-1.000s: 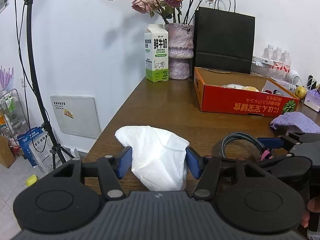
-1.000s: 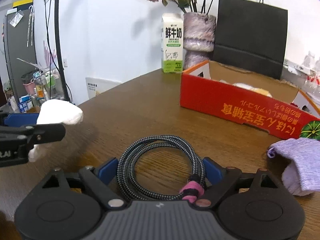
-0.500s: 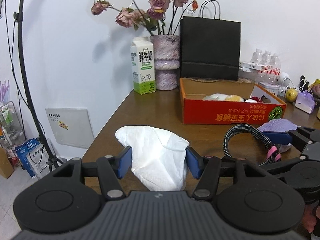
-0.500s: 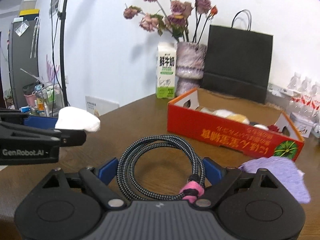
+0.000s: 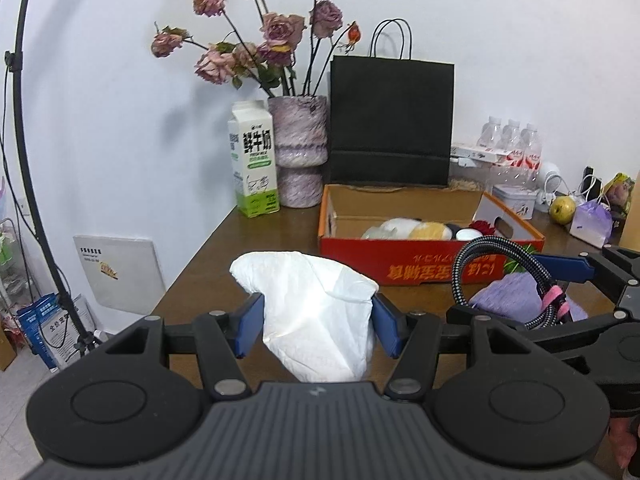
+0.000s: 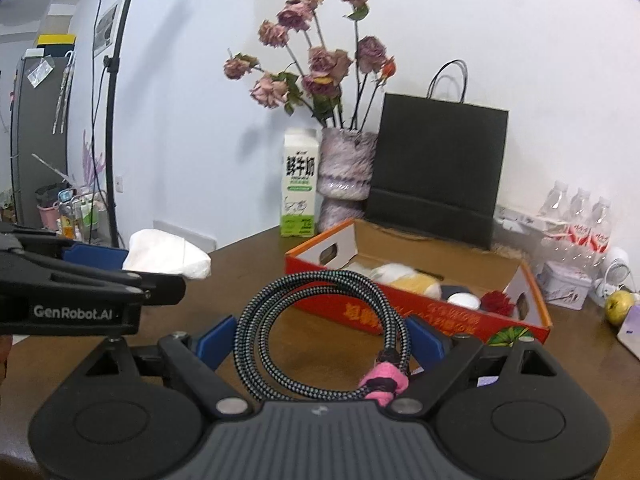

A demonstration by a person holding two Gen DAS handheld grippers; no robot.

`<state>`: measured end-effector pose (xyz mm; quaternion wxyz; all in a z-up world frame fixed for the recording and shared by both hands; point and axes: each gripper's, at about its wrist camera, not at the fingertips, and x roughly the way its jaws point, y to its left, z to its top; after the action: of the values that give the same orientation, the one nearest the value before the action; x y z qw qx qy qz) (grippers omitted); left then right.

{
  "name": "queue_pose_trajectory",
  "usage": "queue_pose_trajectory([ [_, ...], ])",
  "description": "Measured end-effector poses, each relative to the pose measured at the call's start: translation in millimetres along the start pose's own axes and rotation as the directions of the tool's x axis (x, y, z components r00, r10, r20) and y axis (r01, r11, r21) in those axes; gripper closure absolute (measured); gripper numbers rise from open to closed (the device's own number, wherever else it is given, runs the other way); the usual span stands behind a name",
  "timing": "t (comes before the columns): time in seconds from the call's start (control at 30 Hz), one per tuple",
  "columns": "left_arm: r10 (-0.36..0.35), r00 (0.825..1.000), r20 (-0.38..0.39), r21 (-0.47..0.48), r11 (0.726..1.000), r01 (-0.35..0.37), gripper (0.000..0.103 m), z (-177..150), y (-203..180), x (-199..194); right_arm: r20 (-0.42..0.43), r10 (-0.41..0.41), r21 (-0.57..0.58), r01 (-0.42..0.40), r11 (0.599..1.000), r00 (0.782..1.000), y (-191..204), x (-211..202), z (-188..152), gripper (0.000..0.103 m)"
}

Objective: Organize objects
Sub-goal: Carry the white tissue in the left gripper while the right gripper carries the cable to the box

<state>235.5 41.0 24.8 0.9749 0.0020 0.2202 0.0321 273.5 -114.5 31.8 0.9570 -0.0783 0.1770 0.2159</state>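
My left gripper [image 5: 318, 326] is shut on a crumpled white tissue [image 5: 316, 316], held above the brown table [image 5: 208, 268]. The same tissue [image 6: 168, 260] shows at the left of the right wrist view, in the left gripper [image 6: 132, 270]. My right gripper [image 6: 320, 340] is shut on a coiled black-and-white braided cable [image 6: 320, 336] with a pink tie, lifted off the table; the coil [image 5: 504, 276] appears at the right in the left wrist view. Ahead lies an open red cardboard box [image 5: 432, 268] [image 6: 420, 312] holding soft toys and small items.
A milk carton [image 5: 254, 164], a vase of dried roses [image 5: 298, 152] and a black paper bag [image 5: 390, 120] stand along the back wall. A purple cloth [image 5: 516, 296] lies by the box. Water bottles [image 6: 576, 216], a tin [image 6: 566, 284] and a green apple [image 6: 620, 306] are at right.
Both grippers have risen and tilted up with their loads; the box interior has come into view and the table sits lower in both pictures. Grips are unchanged.
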Motion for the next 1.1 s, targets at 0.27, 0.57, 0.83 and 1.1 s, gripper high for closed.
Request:
queue_pose_trajectory([
  [0.27,-0.014,1.000,0.020,0.000,1.000,0.014,0.044,14.4,-18.8,8.4,0.028,-0.030,0.006,0.030,1.000,0.999,-24.6,-3.7,4.0,0.013],
  [0.57,-0.035,0.999,0.027,-0.004,0.999,0.035,0.044,25.4,-38.8,22.6,0.038,-0.057,0.022,0.056,0.998,0.998,-52.5,1.0,4.9,0.013],
  [0.83,-0.059,0.997,0.048,-0.028,0.998,0.061,0.044,42.0,-54.4,43.3,0.055,-0.086,0.044,0.084,0.995,0.995,-77.1,15.3,13.1,0.013],
  [1.1,-0.058,0.995,0.082,-0.066,0.996,0.063,0.044,61.9,-66.3,66.8,0.069,-0.104,0.067,0.099,0.993,0.992,-101.5,33.8,22.1,0.013],
])
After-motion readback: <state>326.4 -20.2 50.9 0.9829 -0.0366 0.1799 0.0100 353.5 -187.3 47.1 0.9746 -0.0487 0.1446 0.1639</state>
